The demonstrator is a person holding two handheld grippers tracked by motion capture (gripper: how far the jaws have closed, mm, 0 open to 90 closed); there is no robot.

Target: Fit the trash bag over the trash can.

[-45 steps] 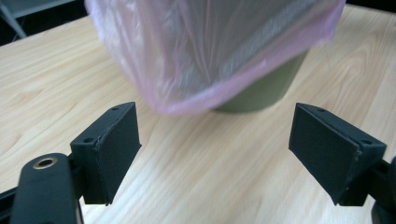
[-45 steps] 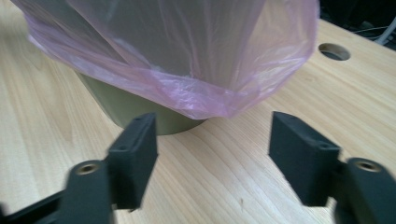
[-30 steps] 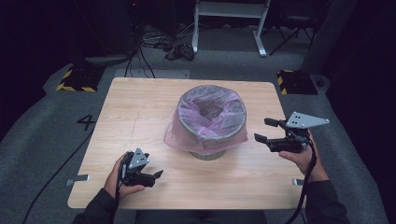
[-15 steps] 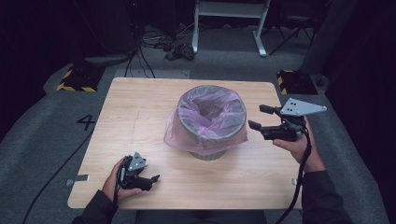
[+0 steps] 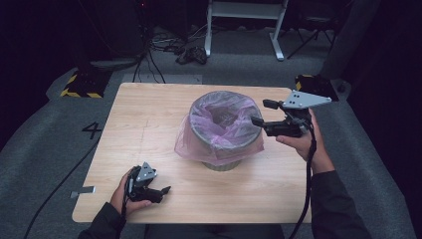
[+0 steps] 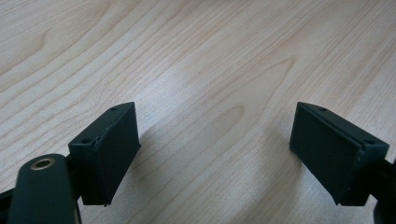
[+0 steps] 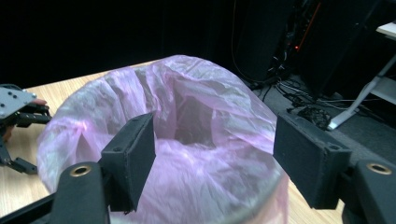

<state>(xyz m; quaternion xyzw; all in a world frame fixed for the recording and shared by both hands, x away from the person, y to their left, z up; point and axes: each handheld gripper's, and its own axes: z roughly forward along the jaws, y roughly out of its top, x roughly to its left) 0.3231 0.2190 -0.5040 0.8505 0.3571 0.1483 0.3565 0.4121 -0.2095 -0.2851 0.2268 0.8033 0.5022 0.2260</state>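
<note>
1. Standing mid-table [image 5: 149, 124], the bin [image 5: 221, 164] wears a pink bag [image 5: 219, 132].
2. Right gripper [image 5: 263, 113] hovers at its rim, jaws spread, empty.
3. Left gripper [image 5: 161, 191] rests near the front edge, jaws released.

We can read one sign: a dark figure "4" [image 5: 92, 130] on the grey floor [image 5: 45, 149], just beside the left edge of the table [image 5: 149, 124]. Farther back on that side we see a yellow-and-black hazard-striped edge [image 5: 79, 93] on a dark base standing on the floor; it carries stripes but no words. We find no lettering, brand or number on the table. Any small print on the equipment in the dark background is too dim for us to read.
</note>
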